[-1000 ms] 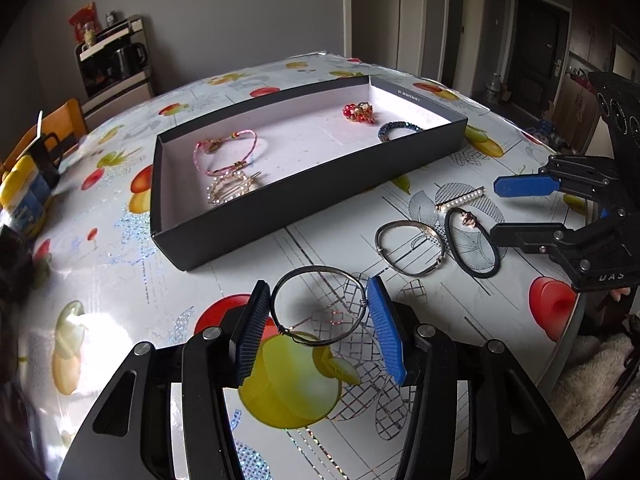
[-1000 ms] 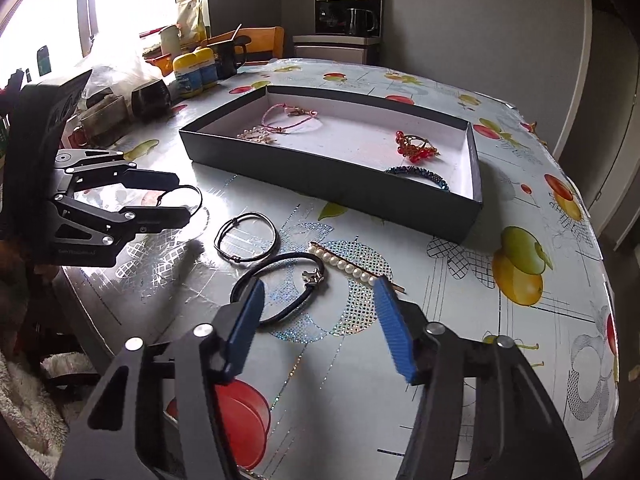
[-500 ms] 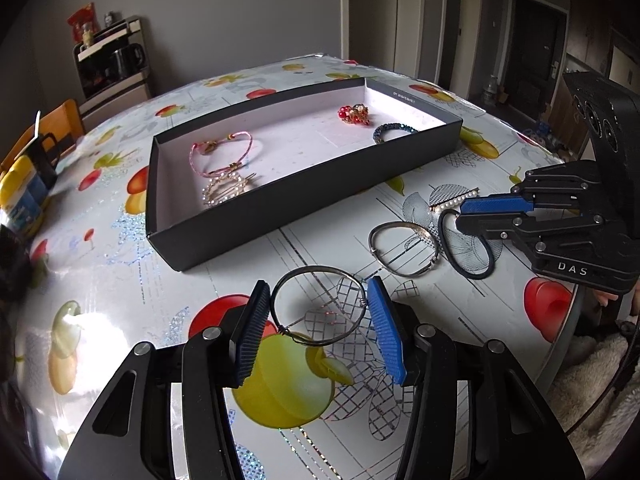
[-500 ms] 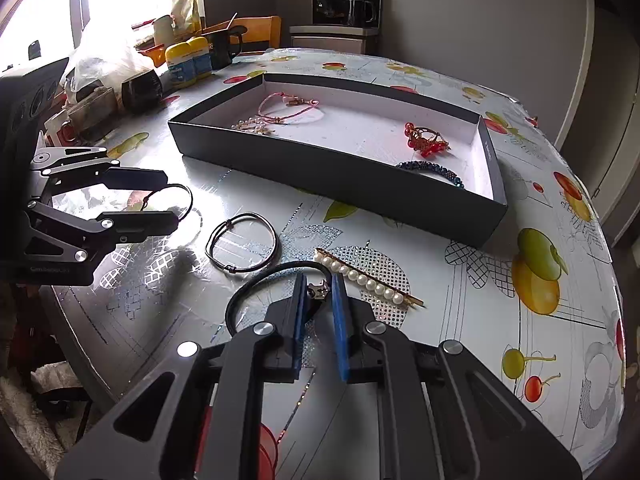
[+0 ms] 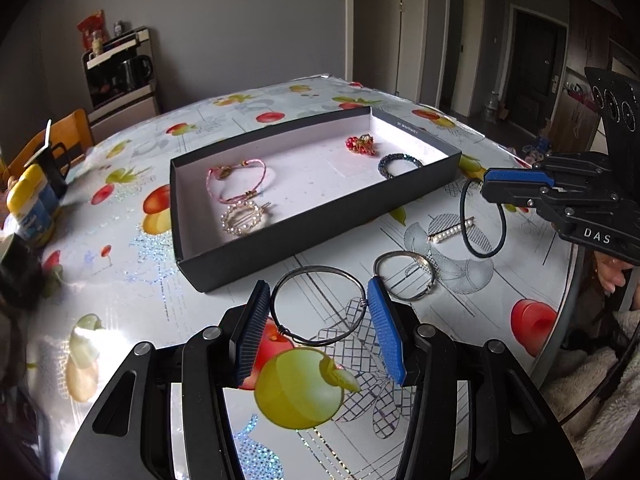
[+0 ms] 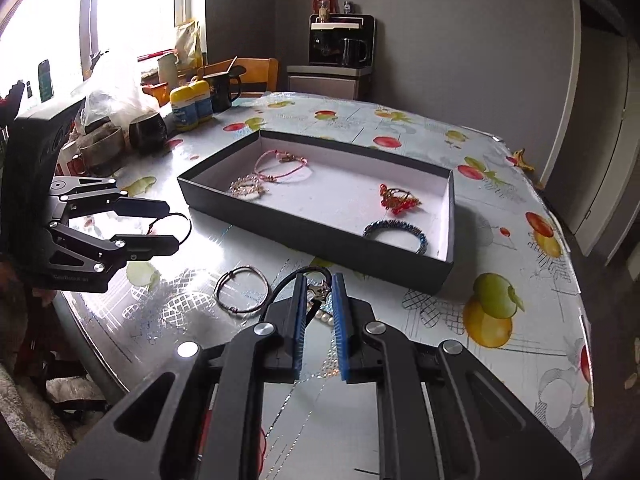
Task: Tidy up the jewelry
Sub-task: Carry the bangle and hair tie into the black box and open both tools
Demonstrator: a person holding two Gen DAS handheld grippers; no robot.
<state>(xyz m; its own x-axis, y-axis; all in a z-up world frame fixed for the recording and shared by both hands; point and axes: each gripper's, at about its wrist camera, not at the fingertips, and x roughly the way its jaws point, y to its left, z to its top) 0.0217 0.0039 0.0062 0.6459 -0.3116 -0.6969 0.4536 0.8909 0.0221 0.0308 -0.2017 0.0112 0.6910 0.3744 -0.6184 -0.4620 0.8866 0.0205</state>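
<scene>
1. Covering the whole round table point(image 5: 132, 216) is a shiny cloth with fruit pictures on it.
2. A long, flat black box with a white inside point(image 5: 320, 216) sits on the middle of the table.
3. Four things lie inside the box: a pink cord bracelet point(image 5: 237, 181), a round gold sparkly hair clip point(image 5: 244, 219), a red bead bunch point(image 5: 360, 145) and a dark blue bead bracelet point(image 5: 399, 164).
4. The left gripper point(image 5: 320, 322) holds a thin dark wire bangle point(image 5: 319, 305) between its two blue pads. The jaws stand about half open, and each pad presses on one side of the ring.
5. The right gripper point(image 6: 318, 316) has its jaws squeezed close together. They have just been closing, and they pinch a black hair tie with a small metal charm point(image 5: 482, 222).
6. The hair tie hangs down in a loop, lifted off the table, just beside the near right corner of the box.
7. A silver metal bangle point(image 5: 404, 276) lies flat on the table near the left gripper.
8. A thin clip with a row of white pearls point(image 5: 452, 231) lies on the table under the hanging hair tie.
</scene>
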